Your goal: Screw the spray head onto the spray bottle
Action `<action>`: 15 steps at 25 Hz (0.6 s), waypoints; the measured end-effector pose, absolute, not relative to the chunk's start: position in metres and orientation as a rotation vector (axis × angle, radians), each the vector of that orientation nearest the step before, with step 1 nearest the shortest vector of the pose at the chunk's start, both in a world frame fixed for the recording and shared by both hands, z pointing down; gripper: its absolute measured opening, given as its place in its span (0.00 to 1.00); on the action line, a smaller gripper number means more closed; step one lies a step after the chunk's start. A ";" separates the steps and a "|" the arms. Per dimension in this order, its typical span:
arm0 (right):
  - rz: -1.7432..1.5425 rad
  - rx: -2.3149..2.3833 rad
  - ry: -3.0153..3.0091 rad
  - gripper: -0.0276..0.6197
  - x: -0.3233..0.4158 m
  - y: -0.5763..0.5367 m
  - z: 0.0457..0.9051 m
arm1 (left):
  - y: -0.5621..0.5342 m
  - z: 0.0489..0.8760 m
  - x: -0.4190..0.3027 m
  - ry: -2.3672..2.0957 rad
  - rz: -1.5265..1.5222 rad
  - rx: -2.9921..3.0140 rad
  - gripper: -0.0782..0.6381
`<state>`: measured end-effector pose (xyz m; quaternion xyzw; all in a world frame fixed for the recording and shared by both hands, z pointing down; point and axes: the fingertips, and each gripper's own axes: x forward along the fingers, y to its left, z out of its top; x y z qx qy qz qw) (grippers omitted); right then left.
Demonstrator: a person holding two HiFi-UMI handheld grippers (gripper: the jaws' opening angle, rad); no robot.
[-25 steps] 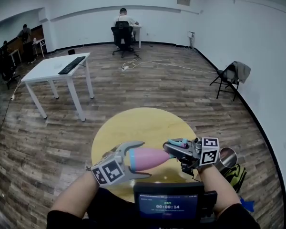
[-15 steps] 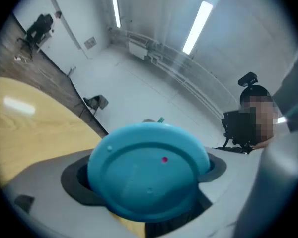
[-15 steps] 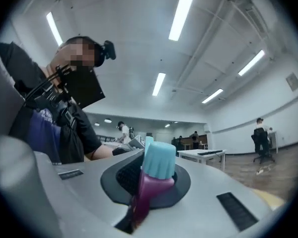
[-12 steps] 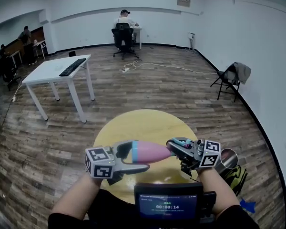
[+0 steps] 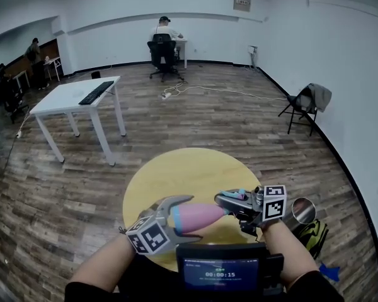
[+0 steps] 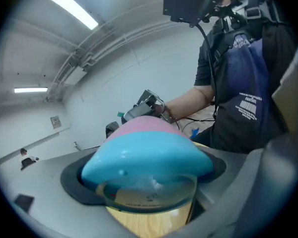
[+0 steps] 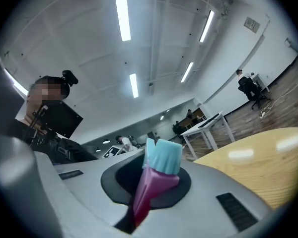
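A spray bottle (image 5: 200, 215), pink with a blue base, lies level over the near edge of the yellow round table (image 5: 189, 168). My left gripper (image 5: 181, 218) is shut on its blue end. In the left gripper view the blue base (image 6: 148, 155) fills the space between the jaws. My right gripper (image 5: 225, 199) is shut on the spray head (image 5: 238, 194), teal with a magenta trigger. It holds the head against the bottle's narrow end. In the right gripper view the spray head (image 7: 163, 156) stands up between the shut jaws; the bottle is hidden there.
A shiny metal cup (image 5: 301, 211) stands at the table's right edge, close to my right hand. A screen (image 5: 225, 272) showing a timer sits at my chest. Farther off are a white desk (image 5: 75, 93), a folding chair (image 5: 302, 106) and a seated person (image 5: 164, 33).
My left gripper has rolled and dropped a little with the bottle; its marker cube went from left of the bottle to below it. The right gripper has stayed nearly still on the spray head.
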<state>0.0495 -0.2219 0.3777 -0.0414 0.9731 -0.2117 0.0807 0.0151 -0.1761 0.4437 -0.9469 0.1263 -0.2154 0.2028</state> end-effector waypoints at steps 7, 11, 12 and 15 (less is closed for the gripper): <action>0.178 -0.136 3.035 0.07 0.039 -0.174 0.343 | -0.159 0.419 0.015 -0.246 -0.159 -3.761 0.86; 0.279 -0.139 2.999 0.07 0.040 -0.172 0.339 | -0.168 0.397 0.011 -0.211 0.117 -3.902 0.86; 0.178 -0.161 2.991 0.07 0.045 -0.181 0.345 | -0.174 0.393 0.008 -0.075 0.150 -3.830 0.86; -0.247 -0.251 2.895 0.07 0.064 -0.221 0.361 | -0.194 0.384 -0.013 0.361 0.115 -3.470 0.87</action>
